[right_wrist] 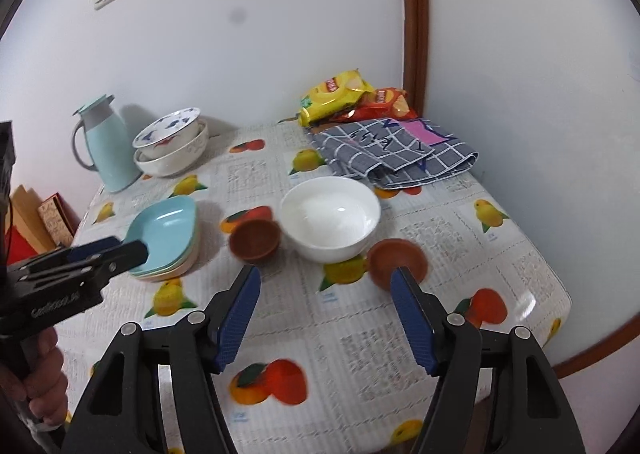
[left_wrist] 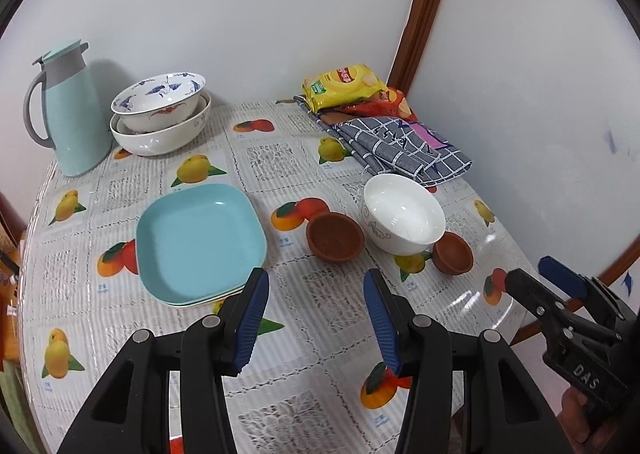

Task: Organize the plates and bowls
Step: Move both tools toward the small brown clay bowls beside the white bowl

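Note:
A stack of light blue square plates (left_wrist: 200,238) (right_wrist: 164,234) lies left of centre on the fruit-print tablecloth (left_wrist: 304,157). To its right stand a small brown bowl (left_wrist: 334,238) (right_wrist: 254,240), a plain white bowl (left_wrist: 404,213) (right_wrist: 332,217) and a second brown bowl (left_wrist: 452,254) (right_wrist: 398,258). Two larger bowls, nested (left_wrist: 160,109) (right_wrist: 172,141), stand at the back left. My left gripper (left_wrist: 316,274) (right_wrist: 128,248) hangs open above the cloth, near the plates' front corner. My right gripper (right_wrist: 325,272) (left_wrist: 528,272) is open and empty, in front of the white bowl.
A pale green jug (left_wrist: 68,113) (right_wrist: 106,145) stands by the nested bowls. Snack bags (left_wrist: 344,87) and a folded checked cloth (left_wrist: 400,145) fill the back right corner. The table's right edge (right_wrist: 560,294) is close to the second brown bowl. Walls close the back and the right.

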`<action>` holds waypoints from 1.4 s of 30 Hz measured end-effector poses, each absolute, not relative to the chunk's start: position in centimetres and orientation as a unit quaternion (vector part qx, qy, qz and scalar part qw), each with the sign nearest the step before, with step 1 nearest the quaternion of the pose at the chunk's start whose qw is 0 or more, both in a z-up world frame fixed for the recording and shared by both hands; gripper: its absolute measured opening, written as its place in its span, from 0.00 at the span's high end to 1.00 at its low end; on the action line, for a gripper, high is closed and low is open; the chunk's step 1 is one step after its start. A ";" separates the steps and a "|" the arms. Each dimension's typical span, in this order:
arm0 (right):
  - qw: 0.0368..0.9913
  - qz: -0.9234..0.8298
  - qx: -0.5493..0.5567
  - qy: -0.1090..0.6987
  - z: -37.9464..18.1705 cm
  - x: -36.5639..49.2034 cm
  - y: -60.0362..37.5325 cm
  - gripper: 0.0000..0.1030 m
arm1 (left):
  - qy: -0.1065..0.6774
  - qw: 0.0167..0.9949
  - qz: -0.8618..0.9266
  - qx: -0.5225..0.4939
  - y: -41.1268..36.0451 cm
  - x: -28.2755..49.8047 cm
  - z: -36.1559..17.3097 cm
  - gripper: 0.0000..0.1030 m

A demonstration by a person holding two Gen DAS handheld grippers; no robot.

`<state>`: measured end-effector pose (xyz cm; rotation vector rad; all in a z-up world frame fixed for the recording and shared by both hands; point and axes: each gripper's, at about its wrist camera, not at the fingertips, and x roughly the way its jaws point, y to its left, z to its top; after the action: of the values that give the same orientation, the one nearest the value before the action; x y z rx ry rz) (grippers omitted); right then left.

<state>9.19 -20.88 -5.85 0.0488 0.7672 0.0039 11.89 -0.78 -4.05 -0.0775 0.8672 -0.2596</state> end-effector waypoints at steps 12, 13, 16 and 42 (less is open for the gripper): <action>0.940 -0.044 0.017 0.339 -3.4 3.8 -18.5 0.34 | 0.407 0.903 -0.136 -0.020 -0.1 10.1 -3.7 0.54; 0.941 -0.042 0.019 0.335 -3.3 3.5 -18.6 0.34 | 0.402 0.906 -0.131 -0.020 -0.1 9.8 -3.4 0.54; 0.942 -0.041 0.014 0.333 -3.2 3.4 -18.9 0.34 | 0.392 0.911 -0.122 -0.031 0.0 9.5 -2.9 0.54; 0.925 -0.012 0.058 0.375 -8.9 12.4 -27.2 0.34 | 0.462 0.883 -0.073 -0.042 -3.5 17.4 -7.5 0.51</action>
<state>12.36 -27.21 -8.86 0.1197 0.7688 -0.0246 17.36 -3.53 -7.52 -0.0881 0.9609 -0.1517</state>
